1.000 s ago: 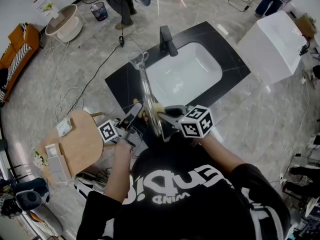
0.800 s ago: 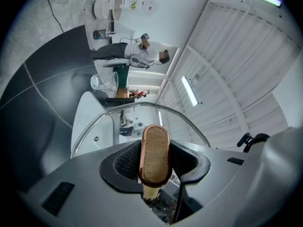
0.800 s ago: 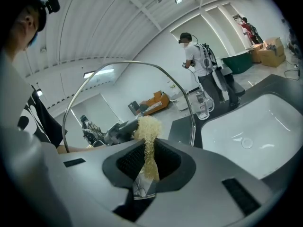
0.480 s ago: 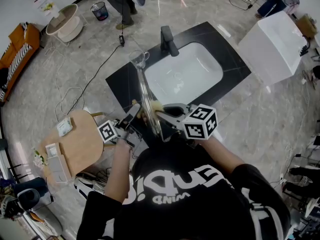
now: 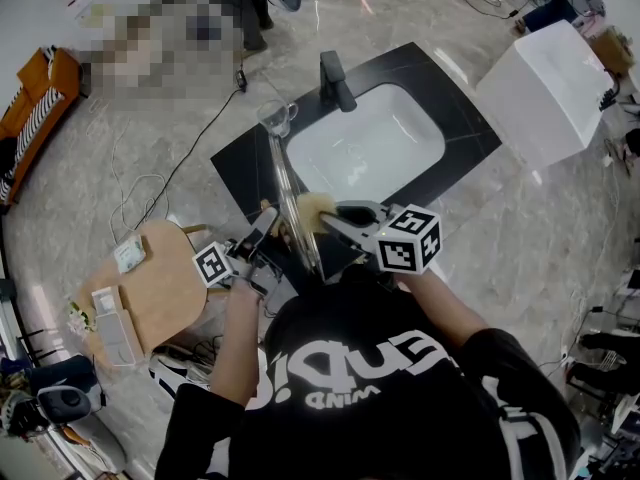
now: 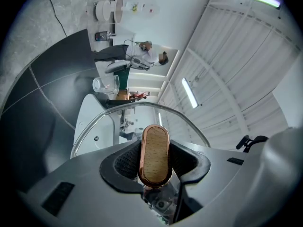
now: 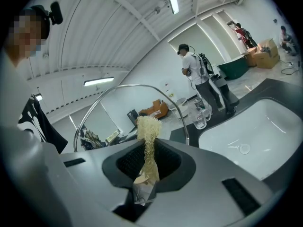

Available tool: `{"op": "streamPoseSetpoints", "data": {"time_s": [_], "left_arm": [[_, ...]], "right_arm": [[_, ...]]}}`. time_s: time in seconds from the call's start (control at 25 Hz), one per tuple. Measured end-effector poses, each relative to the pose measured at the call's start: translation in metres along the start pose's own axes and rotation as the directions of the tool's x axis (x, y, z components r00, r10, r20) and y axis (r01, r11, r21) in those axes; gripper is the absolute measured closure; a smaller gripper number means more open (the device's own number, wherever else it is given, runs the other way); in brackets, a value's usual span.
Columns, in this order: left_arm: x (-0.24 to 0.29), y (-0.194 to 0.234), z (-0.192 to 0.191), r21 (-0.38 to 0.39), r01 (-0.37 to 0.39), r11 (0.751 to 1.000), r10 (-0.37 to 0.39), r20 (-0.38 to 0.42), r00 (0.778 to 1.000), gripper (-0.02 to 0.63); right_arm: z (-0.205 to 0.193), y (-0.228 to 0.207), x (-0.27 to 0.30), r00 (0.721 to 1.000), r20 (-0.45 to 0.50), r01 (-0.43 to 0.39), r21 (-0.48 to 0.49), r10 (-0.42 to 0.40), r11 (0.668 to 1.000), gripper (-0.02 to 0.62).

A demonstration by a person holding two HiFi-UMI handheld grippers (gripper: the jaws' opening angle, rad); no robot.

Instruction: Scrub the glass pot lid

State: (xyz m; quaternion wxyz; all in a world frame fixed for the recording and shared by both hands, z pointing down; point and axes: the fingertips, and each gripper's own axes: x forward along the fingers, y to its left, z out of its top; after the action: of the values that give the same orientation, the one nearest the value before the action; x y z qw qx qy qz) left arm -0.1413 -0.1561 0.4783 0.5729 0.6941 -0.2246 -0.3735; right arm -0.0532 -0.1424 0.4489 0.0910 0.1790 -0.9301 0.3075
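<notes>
I hold the glass pot lid (image 5: 289, 193) upright and edge-on over the front of the black counter. My left gripper (image 5: 266, 226) is shut on the lid's oval wooden knob (image 6: 154, 154), which has a copper rim; the lid's metal rim (image 6: 142, 106) arcs behind it. My right gripper (image 5: 326, 216) is shut on a pale yellow fibrous scrubber (image 7: 147, 135). In the head view the scrubber (image 5: 310, 208) presses on the lid's right face. The lid's rim (image 7: 127, 87) curves over the scrubber in the right gripper view.
A white sink basin (image 5: 365, 143) with a black faucet (image 5: 333, 80) lies beyond the lid in the black counter (image 5: 245, 163). A glass mug (image 5: 275, 118) stands on its left. A white box (image 5: 545, 88) is at right, a wooden stool (image 5: 150, 283) at left.
My right gripper has slid the scrubber up the lid's face, away from me. The left gripper and the lid have stayed nearly still.
</notes>
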Motion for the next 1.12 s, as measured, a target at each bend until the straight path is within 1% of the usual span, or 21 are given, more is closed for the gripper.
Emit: {"op": "streamPoseSetpoints", "data": {"time_s": [0.28,0.48,0.6,0.72,0.8,0.84,0.88,1.0,1.08,1.12], "left_arm": [[-0.016,0.002,0.008,0.026,-0.037,0.999,0.037,0.030,0.999,0.428],[-0.022,0.007,0.012,0.046,-0.098,0.994,0.095,0.061,0.994,0.428],[-0.026,0.011,0.014,0.090,-0.168,0.982,0.163,0.061,0.985,0.428],[-0.028,0.014,0.013,0.158,-0.246,0.956,0.242,0.045,0.969,0.428],[-0.028,0.016,0.012,0.206,-0.288,0.935,0.288,0.029,0.957,0.428],[-0.028,0.018,0.011,0.236,-0.309,0.921,0.314,0.020,0.949,0.428],[-0.030,0.021,0.011,0.276,-0.335,0.901,0.346,0.010,0.938,0.428],[-0.033,0.027,0.011,0.418,-0.407,0.813,0.452,-0.012,0.892,0.428],[-0.031,0.028,0.010,0.499,-0.430,0.753,0.507,-0.023,0.862,0.428],[-0.031,0.029,0.009,0.540,-0.440,0.718,0.537,-0.027,0.843,0.428]], "right_arm": [[-0.003,-0.034,-0.029,0.995,0.031,0.096,0.039,-0.097,0.995,0.551],[-0.003,-0.046,-0.038,0.990,0.046,0.133,0.049,-0.136,0.990,0.551],[-0.001,-0.050,-0.042,0.985,0.057,0.160,0.046,-0.162,0.986,0.551],[-0.001,-0.051,-0.046,0.982,0.061,0.173,0.047,-0.176,0.984,0.551],[-0.001,-0.052,-0.049,0.981,0.065,0.179,0.051,-0.182,0.983,0.551],[-0.002,-0.052,-0.050,0.981,0.067,0.181,0.054,-0.185,0.982,0.551],[-0.002,-0.053,-0.051,0.980,0.067,0.183,0.055,-0.187,0.982,0.551],[-0.006,-0.053,-0.053,0.979,0.065,0.187,0.059,-0.191,0.981,0.551],[-0.007,-0.054,-0.053,0.979,0.065,0.188,0.063,-0.192,0.980,0.551],[-0.008,-0.054,-0.053,0.979,0.065,0.188,0.064,-0.192,0.980,0.551]]}}
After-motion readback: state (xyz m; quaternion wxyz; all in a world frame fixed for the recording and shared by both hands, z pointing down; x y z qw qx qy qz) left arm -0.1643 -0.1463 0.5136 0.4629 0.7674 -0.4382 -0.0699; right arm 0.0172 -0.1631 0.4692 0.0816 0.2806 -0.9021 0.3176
